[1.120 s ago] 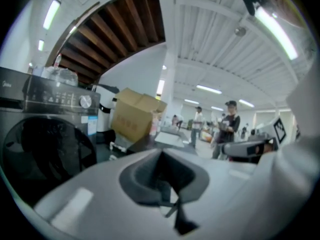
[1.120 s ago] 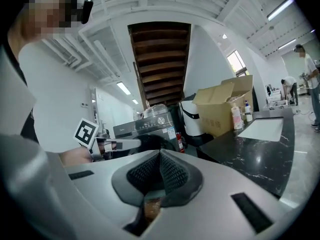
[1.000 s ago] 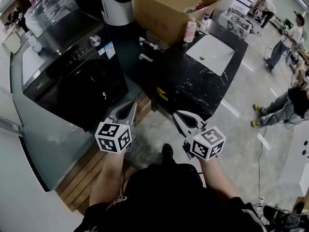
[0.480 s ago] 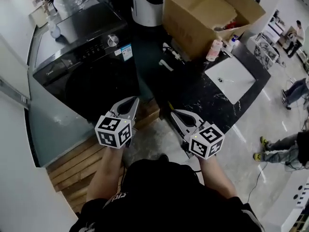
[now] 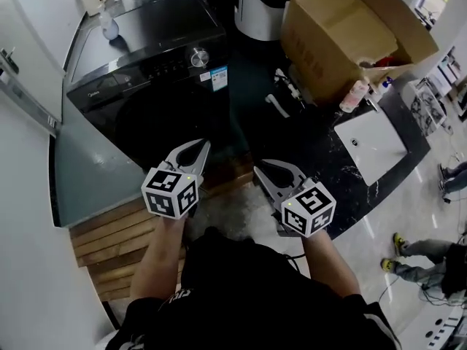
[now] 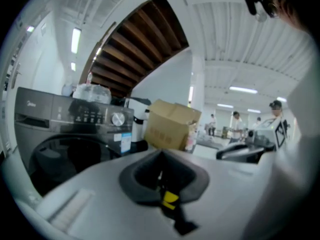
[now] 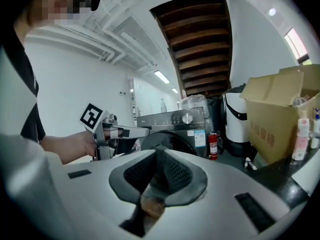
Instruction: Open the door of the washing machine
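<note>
The black front-loading washing machine (image 5: 146, 57) stands at the upper left of the head view, its round dark door (image 5: 168, 126) closed. My left gripper (image 5: 201, 146) is shut and empty, its tips just short of the door's lower right edge. The right gripper (image 5: 260, 168) hangs to the right of the washer over the floor; its jaws have just been opening to a narrow gap with nothing between them. In the left gripper view the washing machine (image 6: 65, 134) lies ahead to the left of the left gripper (image 6: 160, 155). The right gripper view shows the door (image 7: 172, 136) beyond the right gripper (image 7: 156, 151).
The washer stands on a wooden platform (image 5: 109, 239). A white cylindrical appliance (image 5: 259, 2) and an open cardboard box (image 5: 343, 28) stand behind. A black marble counter (image 5: 321, 152) with a white sink (image 5: 368, 144) lies right. A small fire extinguisher (image 7: 213, 144) stands beside the washer.
Both grippers have moved closer to the washer's front, and the head view has swung so the washer sits nearer the centre. The left jaws stay shut.
</note>
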The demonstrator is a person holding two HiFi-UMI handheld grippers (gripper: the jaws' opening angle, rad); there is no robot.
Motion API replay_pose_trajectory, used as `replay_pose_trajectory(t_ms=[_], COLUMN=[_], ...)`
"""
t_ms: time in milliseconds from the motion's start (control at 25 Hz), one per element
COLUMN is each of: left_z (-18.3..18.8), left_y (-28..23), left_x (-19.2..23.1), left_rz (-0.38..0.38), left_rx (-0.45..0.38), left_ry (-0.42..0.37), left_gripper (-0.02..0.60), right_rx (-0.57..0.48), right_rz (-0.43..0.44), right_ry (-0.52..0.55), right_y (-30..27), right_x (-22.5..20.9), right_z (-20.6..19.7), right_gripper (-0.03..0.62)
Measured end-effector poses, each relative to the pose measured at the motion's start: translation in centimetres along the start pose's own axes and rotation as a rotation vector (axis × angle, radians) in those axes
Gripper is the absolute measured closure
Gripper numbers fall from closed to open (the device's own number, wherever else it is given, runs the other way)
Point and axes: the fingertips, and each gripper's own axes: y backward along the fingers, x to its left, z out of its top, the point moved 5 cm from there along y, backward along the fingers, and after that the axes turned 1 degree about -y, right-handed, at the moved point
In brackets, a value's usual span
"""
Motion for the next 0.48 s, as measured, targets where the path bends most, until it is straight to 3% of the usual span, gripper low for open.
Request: replay_pose_trajectory(t_ms=[200,480], left_z=[0.6,1.1], left_y=[-0.2,-0.4], left_x=[3.3,8.0], left_rz=[0.023,0.028], left_rx=[0.012,0.011], left_ry=[-0.013,0.007], left_gripper=[0.574,0.573], right_rx=[0.039,0.098], right_rz=[0.099,0.130], right_ry=[0.057,0.127], right_y=[-5.1,-12.0], right_x=[-0.1,-1.6], right_z=[1.6,4.1], right_gripper=[0.503,0.430])
